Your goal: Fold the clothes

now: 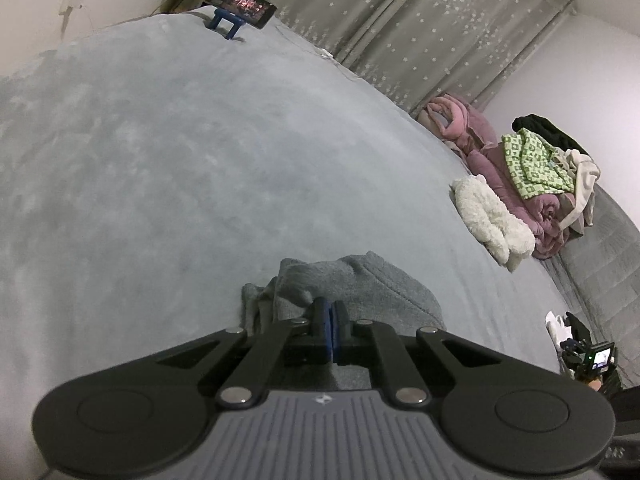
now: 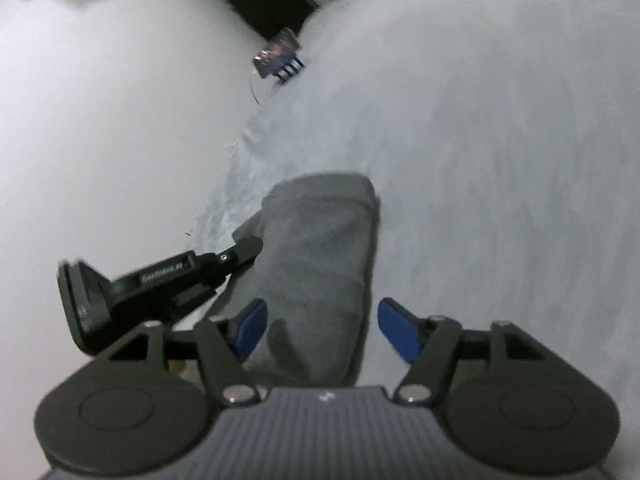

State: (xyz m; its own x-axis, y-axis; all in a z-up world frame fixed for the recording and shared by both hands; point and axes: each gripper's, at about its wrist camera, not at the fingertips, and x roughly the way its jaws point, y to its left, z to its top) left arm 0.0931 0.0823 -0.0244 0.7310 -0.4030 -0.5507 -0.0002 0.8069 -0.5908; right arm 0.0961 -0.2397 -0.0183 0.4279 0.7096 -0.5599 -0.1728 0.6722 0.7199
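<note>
Grey knit garment (image 2: 320, 264) lies bunched near the edge of a pale blue bedspread (image 1: 180, 168), its near fold pinched tight between the closed pads of the left gripper (image 1: 331, 320). Right gripper (image 2: 322, 330) hangs over it with jaws spread wide, holding nothing. Beyond, unfolded clothes (image 1: 532, 172) sit heaped; a phone (image 1: 240, 0) stands propped.
</note>
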